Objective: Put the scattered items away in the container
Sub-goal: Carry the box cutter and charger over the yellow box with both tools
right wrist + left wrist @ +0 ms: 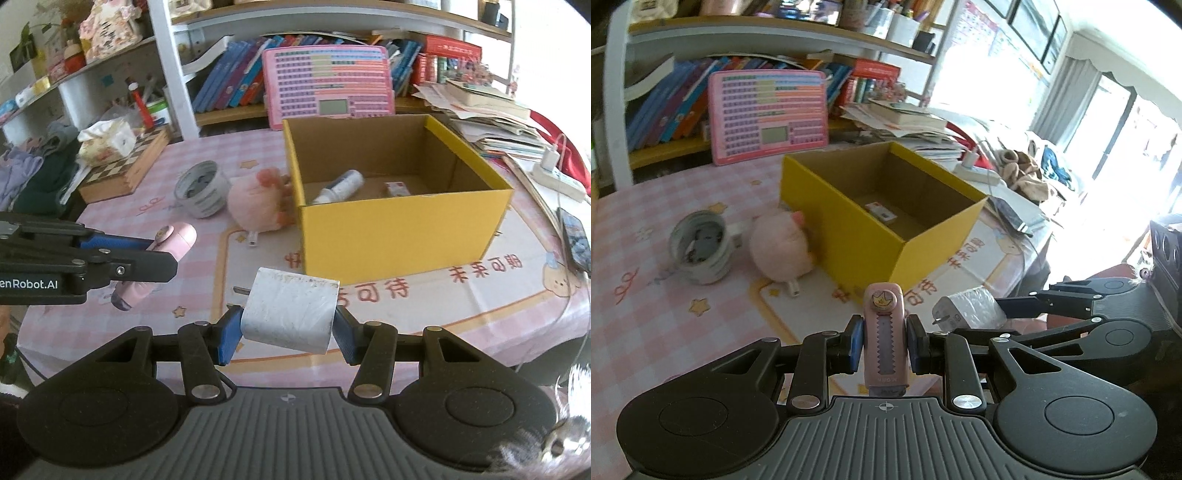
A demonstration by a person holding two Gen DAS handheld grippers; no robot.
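Observation:
My left gripper [884, 341] is shut on a pink utility knife [884, 332], held upright above the pink checked table in front of the yellow box [857, 229]. My right gripper [286, 328] is shut on a white charger plug [291, 310], also held in front of the box [391, 236]. The charger and right gripper show in the left wrist view [967, 308]; the left gripper with the knife [162, 254] shows at left in the right wrist view. Inside the box lie a small white bottle [338, 186] and a small packet [397, 189].
A pink plush toy [258, 203] leans against the box's left side, with a grey-white cup [201, 190] beside it. A chessboard box [125, 166], a phone [574, 236], a power strip [557, 181], a pink learning pad [328, 86] and book piles ring the table.

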